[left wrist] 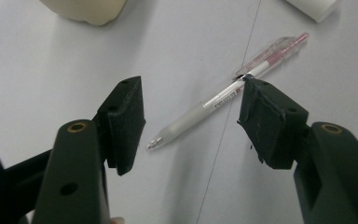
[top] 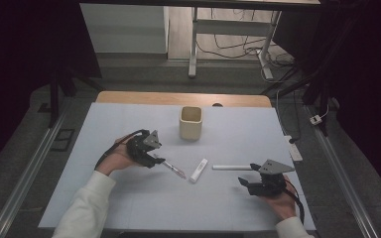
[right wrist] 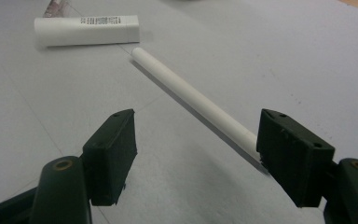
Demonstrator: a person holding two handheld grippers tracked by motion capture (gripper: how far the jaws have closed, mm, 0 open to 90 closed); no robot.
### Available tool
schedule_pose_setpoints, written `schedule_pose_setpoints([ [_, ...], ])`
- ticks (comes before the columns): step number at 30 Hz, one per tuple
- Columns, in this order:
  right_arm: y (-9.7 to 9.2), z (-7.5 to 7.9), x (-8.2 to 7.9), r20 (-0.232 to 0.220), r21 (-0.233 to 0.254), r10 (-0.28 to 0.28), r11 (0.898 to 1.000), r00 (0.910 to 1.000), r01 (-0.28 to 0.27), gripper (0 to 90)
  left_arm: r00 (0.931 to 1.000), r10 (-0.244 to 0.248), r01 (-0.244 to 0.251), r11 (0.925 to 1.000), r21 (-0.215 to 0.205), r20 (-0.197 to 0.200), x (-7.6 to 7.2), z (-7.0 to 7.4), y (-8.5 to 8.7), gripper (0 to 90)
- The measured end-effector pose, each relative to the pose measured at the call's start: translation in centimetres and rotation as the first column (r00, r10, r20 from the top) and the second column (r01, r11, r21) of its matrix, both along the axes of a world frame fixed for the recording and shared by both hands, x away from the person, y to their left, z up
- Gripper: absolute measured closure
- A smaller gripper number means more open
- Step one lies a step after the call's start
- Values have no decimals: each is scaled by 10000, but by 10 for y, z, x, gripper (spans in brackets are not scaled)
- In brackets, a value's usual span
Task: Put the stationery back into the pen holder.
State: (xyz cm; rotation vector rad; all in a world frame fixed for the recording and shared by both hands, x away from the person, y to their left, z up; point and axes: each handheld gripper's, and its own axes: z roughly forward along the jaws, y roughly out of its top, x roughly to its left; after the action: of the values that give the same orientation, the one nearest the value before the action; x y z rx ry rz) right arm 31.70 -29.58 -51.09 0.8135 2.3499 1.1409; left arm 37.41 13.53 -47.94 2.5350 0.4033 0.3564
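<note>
I have the left gripper [top: 159,159] low over the pale blue tabletop [top: 129,198], a little left of its middle, jaws apart around a clear-barrelled ballpoint pen with a frosted grip and red ink tube [left wrist: 223,95]. In the left gripper view the pen lies flat and slantwise between the pads; the far pad looks to sit at or over the barrel, though I cannot tell whether it touches, and the near pad stands clear of the tip. Nothing is gripped.

The right gripper [top: 245,182] hangs near the right front corner, jaws wide and empty, beside a plain white stick [right wrist: 193,100] that runs past its outer pad. A short white labelled tube [top: 198,170] lies between pen and stick, and a cream square-mouthed cup [top: 191,122] stands toward the far edge.

My worry is the pen's slant. If I close now, one pad would likely meet the barrel first and roll or spin it across the smooth mat toward the tube. A grip landing on the tapered tip end could squirt it out. I would square the jaws across the barrel first.
</note>
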Motion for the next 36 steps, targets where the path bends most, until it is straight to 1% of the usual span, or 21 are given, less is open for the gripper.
schedule_pose_setpoints([
  [2,0,1,0,36,23,-52,10000,10000,52,286,10000,-39,39,10000,-7,-35,1,0,0,391],
  [3,0,1,-1,65,-52,-112,9999,9999,112,285,10000,-57,57,10000,-37,-70,1,0,0,391],
  [4,-1,1,-1,30,2,-87,10000,10000,87,285,9999,-92,92,9999,-68,-110,2,-1,-1,391],
  [7,-2,2,-1,56,20,-82,10000,10000,82,285,9995,-242,245,9996,139,-210,5,-3,-3,391],
  [11,-2,1,-1,62,45,-81,10000,9999,81,285,9985,-396,403,9990,199,-372,11,-5,-6,389],
  [13,-2,1,-1,58,6,-97,10000,9999,97,285,9980,-507,519,9981,332,-369,13,-7,-9,390],
  [15,-2,1,-1,25,9,-94,10000,10000,94,285,9965,-697,718,9963,478,-461,16,-9,-10,391],
  [16,-1,1,-1,39,-33,-148,9999,9999,148,285,9956,-788,817,9950,581,-508,18,-10,-10,392],
  [19,-1,1,-1,22,21,-79,10000,10000,79,286,9931,-970,1028,9906,902,-663,24,-13,-10,399],
  [22,-2,1,-1,-1,-3,-56,10000,10000,56,286,9906,-1146,1220,9870,1044,-745,29,-14,-9,404],
  [26,-1,1,-1,8,8,-58,10000,10000,58,286,9857,-1471,1567,9793,1279,-816,33,-17,-8,409],
  [27,-1,1,-1,5,4,-58,10000,10000,58,285,9835,-1597,1703,9758,1374,-844,35,-17,-8,413],
  [30,-1,0,-1,-1,-8,-60,10000,10000,60,285,9778,-1872,1991,9698,1406,-937,37,-19,-10,430],
  [33,-1,0,-1,-24,-8,-86,10000,10000,86,285,9688,-2244,2388,9590,1527,-1053,38,-21,-14,441],
  [36,-1,1,-1,-10,-11,-83,10000,10000,83,286,9608,-2540,2706,9462,1776,-1110,38,-24,-18,450],
])
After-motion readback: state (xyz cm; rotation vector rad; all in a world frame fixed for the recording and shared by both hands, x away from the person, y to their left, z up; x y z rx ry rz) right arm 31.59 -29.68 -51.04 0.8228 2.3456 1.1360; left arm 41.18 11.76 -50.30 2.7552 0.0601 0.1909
